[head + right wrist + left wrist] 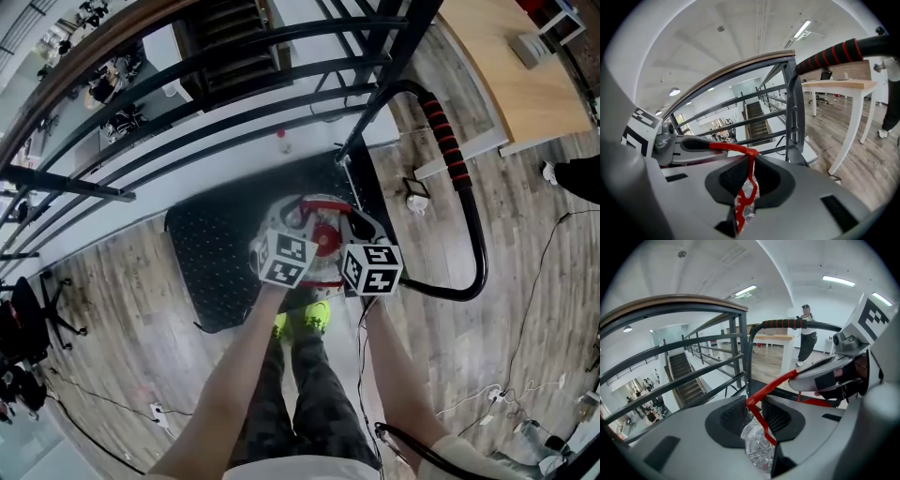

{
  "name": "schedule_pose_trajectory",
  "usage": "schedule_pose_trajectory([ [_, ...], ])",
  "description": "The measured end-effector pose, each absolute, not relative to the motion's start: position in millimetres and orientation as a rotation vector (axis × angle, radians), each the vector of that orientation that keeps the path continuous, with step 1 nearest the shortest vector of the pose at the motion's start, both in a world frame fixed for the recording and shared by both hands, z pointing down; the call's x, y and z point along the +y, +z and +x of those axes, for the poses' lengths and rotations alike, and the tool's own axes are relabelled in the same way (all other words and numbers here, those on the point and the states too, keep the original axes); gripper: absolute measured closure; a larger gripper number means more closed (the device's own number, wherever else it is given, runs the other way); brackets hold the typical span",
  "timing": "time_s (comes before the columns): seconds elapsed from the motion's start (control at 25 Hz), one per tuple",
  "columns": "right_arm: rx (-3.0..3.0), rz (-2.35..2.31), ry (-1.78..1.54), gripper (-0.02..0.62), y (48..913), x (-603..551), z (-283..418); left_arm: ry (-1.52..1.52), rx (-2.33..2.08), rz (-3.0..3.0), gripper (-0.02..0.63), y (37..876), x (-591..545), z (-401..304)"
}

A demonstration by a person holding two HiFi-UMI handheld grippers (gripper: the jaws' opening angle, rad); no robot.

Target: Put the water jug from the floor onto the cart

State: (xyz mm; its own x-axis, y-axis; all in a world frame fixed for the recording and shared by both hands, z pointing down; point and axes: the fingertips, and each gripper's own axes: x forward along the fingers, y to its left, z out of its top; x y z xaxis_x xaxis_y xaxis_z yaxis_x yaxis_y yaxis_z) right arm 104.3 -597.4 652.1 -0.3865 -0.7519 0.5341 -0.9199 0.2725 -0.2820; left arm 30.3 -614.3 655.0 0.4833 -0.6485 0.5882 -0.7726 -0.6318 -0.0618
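The clear water jug (pixel 314 246) with a red cap is held by its thin red carrying handle (pixel 761 423) over the near edge of the black cart deck (pixel 211 258). I cannot tell whether it touches the deck. My left gripper (pixel 298 228) is shut on the handle's left side, with crinkled clear plastic (pixel 757 448) below the jaws. On the handle's right side (pixel 751 173), my right gripper (pixel 343 232) is also shut. Each gripper shows in the other's view: the right gripper (pixel 834 376) and the left gripper (pixel 679 145).
The cart's push bar with a red and black grip (pixel 445 141) curves up at the right. A dark railing (pixel 234 84) runs behind the cart above a stairwell. A wooden table (pixel 497 66) stands far right. Cables (pixel 525 309) lie on the floor. A person (pixel 806 336) stands in the distance.
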Motion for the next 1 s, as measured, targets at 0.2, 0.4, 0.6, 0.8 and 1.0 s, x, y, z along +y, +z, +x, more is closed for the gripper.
schedule_pose_trajectory([
  [0.2, -2.265, 1.547, 0.8, 0.555, 655, -605, 107, 0.834, -1.233, 2.51, 0.506, 659, -622, 34],
  [0.4, -2.286, 1.548, 0.785, 0.554, 658, -608, 109, 0.744, -1.23, 2.514, 0.506, 665, -629, 38],
  [0.6, -2.318, 1.528, 0.781, 0.554, 660, -612, 105, 0.677, -1.237, 2.512, 0.506, 666, -632, 36],
  [0.8, -2.324, 1.507, 0.756, 0.554, 661, -615, 103, 0.671, -1.23, 2.524, 0.506, 667, -635, 36],
  [1.0, -2.322, 1.47, 0.661, 0.552, 662, -610, 104, 0.711, -1.203, 2.519, 0.506, 671, -630, 37],
])
